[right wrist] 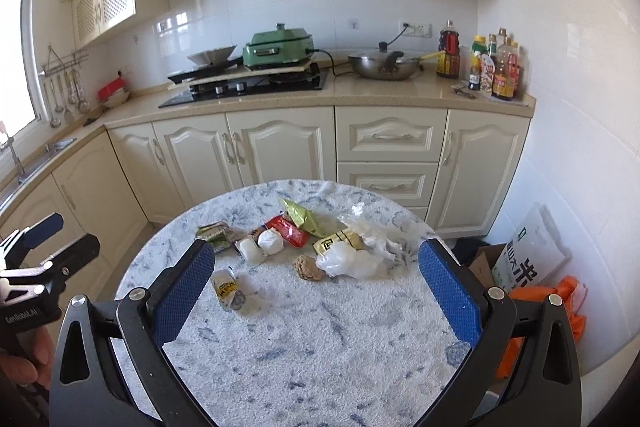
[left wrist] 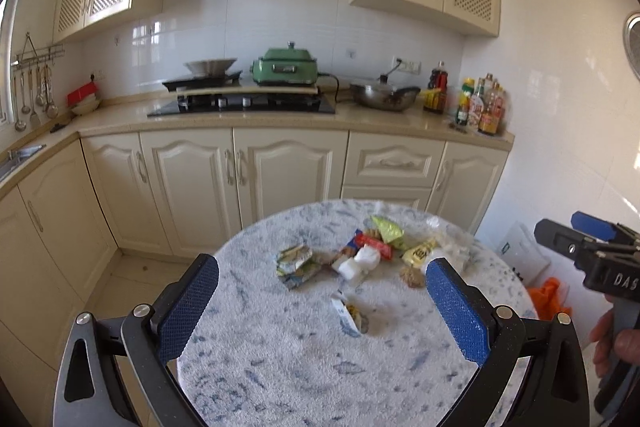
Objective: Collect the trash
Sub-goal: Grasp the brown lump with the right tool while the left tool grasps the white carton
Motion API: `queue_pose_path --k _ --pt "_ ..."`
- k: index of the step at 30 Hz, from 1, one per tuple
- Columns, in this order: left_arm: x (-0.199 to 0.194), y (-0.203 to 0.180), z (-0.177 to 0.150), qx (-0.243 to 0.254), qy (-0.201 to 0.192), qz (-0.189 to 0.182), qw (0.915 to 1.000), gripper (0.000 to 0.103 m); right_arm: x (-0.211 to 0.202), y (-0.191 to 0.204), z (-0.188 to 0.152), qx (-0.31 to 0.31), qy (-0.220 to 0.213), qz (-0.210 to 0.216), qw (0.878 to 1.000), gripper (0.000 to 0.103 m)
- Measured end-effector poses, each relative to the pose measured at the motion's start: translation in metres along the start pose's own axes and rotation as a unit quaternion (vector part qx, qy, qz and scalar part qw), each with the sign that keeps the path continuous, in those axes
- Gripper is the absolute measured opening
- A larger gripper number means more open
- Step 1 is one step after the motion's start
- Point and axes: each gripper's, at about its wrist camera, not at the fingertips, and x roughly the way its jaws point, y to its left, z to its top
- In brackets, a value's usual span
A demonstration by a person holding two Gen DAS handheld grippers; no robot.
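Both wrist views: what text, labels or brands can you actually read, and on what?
"DAS": white letters, cut off by the frame edge, on the right gripper body.
"CenRobot.AI": on the left gripper body.
Large Chinese characters on the white sack by the wall: legible, meaning not clear.
Yellow wrapper, small clear packet, sauce bottles: print too small or blurred to read.

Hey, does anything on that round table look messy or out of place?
Yes. Wrappers, a crumpled plastic bag and a brown lump lie scattered across the table, with one small packet lying apart, nearer the grippers.
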Motion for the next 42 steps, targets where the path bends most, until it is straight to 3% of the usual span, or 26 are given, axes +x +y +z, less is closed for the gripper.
queue_pose_path --k 8,19,22,23,25,27,28,29,37,39,41,42 --pt "0.094 0.001 -0.003 0.003 0.076 -0.002 0.9971 0.102 0.054 -0.016 -0.014 0.016 0.058 0.000 0.998 0.103" --pt "0.229 -0.003 -0.026 0.009 0.176 0.003 0.9844 0.099 0.139 -0.017 -0.044 0.034 0.144 0.025 0.989 0.103" --pt "0.259 -0.001 -0.027 -0.002 0.201 -0.006 0.9795 0.085 0.154 -0.017 -0.048 0.038 0.156 0.031 0.987 0.103" --pt "0.266 -0.001 -0.027 -0.001 0.196 -0.002 0.9807 0.084 0.159 -0.018 -0.050 0.039 0.159 0.031 0.986 0.102" --pt "0.273 -0.003 -0.025 0.007 0.191 -0.006 0.9816 0.073 0.169 -0.017 -0.054 0.044 0.167 0.035 0.984 0.100" --pt "0.278 -0.006 -0.022 0.026 0.185 -0.005 0.9824 0.051 0.178 -0.017 -0.056 0.049 0.172 0.040 0.983 0.098" --pt "0.280 -0.008 -0.021 0.037 0.183 -0.004 0.9824 0.033 0.183 -0.017 -0.058 0.050 0.175 0.043 0.982 0.096" --pt "0.282 -0.008 -0.020 0.042 0.182 -0.009 0.9825 0.021 0.187 -0.016 -0.059 0.050 0.175 0.045 0.982 0.094" --pt "0.277 0.013 -0.027 0.002 0.177 -0.035 0.9835 0.020 0.225 -0.003 -0.067 0.053 0.178 0.052 0.981 0.080" --pt "0.272 0.020 -0.027 -0.001 0.176 -0.030 0.9839 0.020 0.228 0.000 -0.065 0.046 0.166 0.045 0.984 0.072" --pt "0.264 0.024 -0.029 -0.008 0.175 -0.028 0.9842 0.020 0.232 0.003 -0.063 0.045 0.157 0.046 0.985 0.057" --pt "0.262 0.026 -0.029 -0.011 0.175 -0.026 0.9842 0.020 0.234 0.006 -0.063 0.037 0.153 0.037 0.987 0.056"
